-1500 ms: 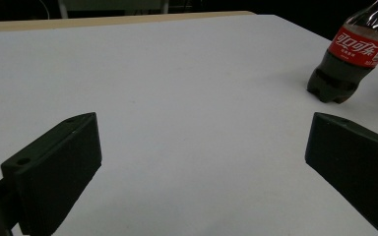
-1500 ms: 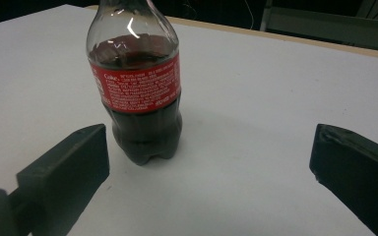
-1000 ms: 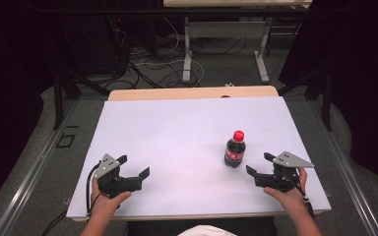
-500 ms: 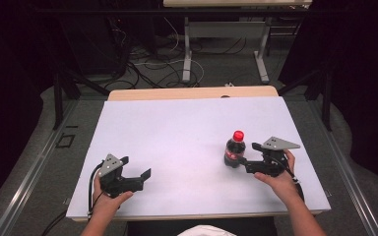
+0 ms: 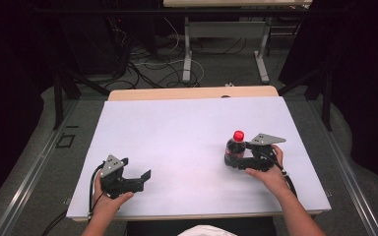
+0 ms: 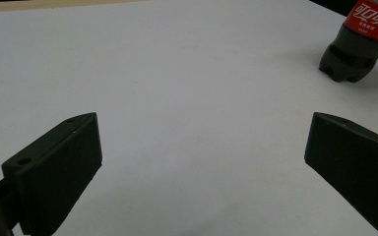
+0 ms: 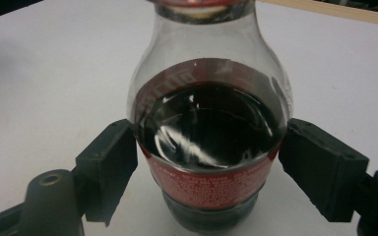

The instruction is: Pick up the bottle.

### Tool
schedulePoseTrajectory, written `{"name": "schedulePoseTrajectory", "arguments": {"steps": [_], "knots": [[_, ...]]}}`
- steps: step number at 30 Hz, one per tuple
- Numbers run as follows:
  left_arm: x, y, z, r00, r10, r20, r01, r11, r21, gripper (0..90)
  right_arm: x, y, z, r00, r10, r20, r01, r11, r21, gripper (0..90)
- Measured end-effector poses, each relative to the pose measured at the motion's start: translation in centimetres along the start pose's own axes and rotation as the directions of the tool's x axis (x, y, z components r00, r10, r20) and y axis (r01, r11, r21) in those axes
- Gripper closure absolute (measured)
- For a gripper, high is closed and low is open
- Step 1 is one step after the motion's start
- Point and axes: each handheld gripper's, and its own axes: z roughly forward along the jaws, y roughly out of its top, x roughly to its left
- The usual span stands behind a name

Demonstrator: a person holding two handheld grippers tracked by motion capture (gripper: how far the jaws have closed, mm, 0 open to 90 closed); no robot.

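We begin at the lower left of the high view, where the left gripper rests on the white table in the person's left hand; its jaws stand wide apart with nothing between them, and in the left gripper view only bare tabletop lies in the gap. From that gripper the cola bottle lies well apart, toward the upper right corner of its own view, so we judge this hand out of the running for the coming move. Moving right across the high view, the cola bottle stands upright at centre right of the table, red cap uppermost, its long axis vertical. Directly to its right sits the right gripper, held level in the person's right hand, pointing left in the frame at the lower body of the bottle. Its jaws have just been closing, and the bottle is between them. In the right gripper view the cola bottle is centred in the gap, one jaw at each flank on the red label band; both jaws sit at the label's edge, apparently touching it. We judge the grip to be on, or all but on, square across the bottle's width, and any lift to depend on that bottle staying upright.
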Motion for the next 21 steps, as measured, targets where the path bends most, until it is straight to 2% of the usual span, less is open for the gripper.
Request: {"name": "schedulePoseTrajectory", "arguments": {"steps": [1,5,7,12,17,21], "knots": [[0.08,0.0,-0.06,0.9999,0.009,-0.005,-0.009,1.0,0.0,0.9,-0.02,-0.02,0.15,1.0,0.002,-0.005,-0.002,1.0,-0.005,23.5],[0.14,-0.1,-0.14,0.9999,0.0,-0.015,0.0,1.0,-0.001,0.9,-0.16,-0.04,0.36,0.9999,-0.002,-0.013,0.002,1.0,0.009,25.3],[0.14,-0.12,-0.21,0.9998,-0.003,-0.019,0.003,1.0,0.001,0.9,-0.19,-0.06,0.53,0.9998,-0.015,-0.015,0.015,1.0,0.003,25.5],[0.08,-0.15,-0.26,0.9997,-0.003,-0.025,0.003,1.0,-0.002,0.9,-0.25,-0.04,0.7,0.9997,-0.01,-0.021,0.01,1.0,-0.001,26.5],[0.13,-0.1,-0.27,0.9996,0.008,-0.027,-0.009,1.0,0.0,0.9,0.0,-0.03,0.57,0.9988,-0.047,0.009,0.047,0.999,0.0,27.9],[0.07,-0.07,-0.24,0.9997,0.003,-0.024,-0.003,1.0,-0.001,0.9,0.12,0.2,0.37,0.9987,-0.045,0.022,0.045,0.999,0.006,29.1]]}}
